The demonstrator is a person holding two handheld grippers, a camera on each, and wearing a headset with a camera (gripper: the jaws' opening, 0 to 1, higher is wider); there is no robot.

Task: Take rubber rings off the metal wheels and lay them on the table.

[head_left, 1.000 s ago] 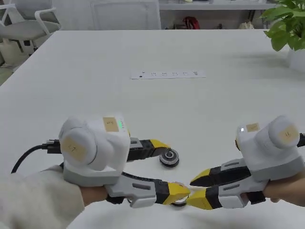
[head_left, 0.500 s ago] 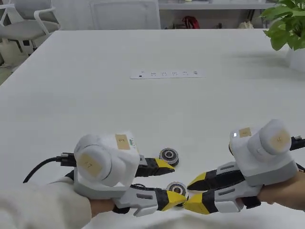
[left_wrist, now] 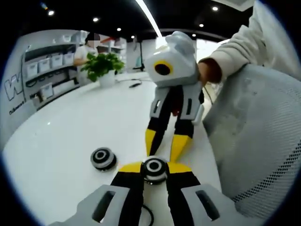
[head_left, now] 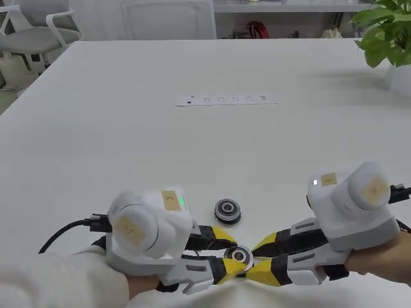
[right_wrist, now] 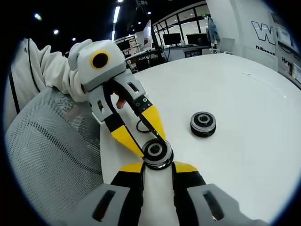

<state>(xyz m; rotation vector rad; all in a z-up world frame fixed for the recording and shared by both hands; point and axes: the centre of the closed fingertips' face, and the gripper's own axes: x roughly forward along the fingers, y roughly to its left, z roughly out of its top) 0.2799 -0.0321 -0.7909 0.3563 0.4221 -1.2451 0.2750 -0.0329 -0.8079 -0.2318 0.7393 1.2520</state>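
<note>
Two small metal wheels, each with a black rubber ring around it, are on the white table. One wheel (head_left: 239, 255) sits at the near edge, pinched from both sides. My left gripper (head_left: 230, 251) is shut on it from the left and my right gripper (head_left: 257, 258) from the right, yellow tips almost touching. In the left gripper view this wheel (left_wrist: 154, 169) sits between my left gripper's (left_wrist: 154, 167) tips, with the right gripper (left_wrist: 162, 142) coming in from above. The right gripper view shows the same wheel (right_wrist: 157, 153) held by my right gripper (right_wrist: 159, 167). The second wheel (head_left: 227, 210) lies free just beyond.
A white power strip (head_left: 226, 100) lies flat mid-table. A potted plant (head_left: 385, 35) stands at the far right corner. Chairs (head_left: 38, 29) stand beyond the far left edge. A black cable (head_left: 64, 232) trails from my left gripper. A mesh chair back (left_wrist: 254, 141) is close behind.
My left gripper has moved right and towards me, and its wide jaws have closed onto the near wheel. The right gripper shifted slightly left against the same wheel. The second wheel has not moved.
</note>
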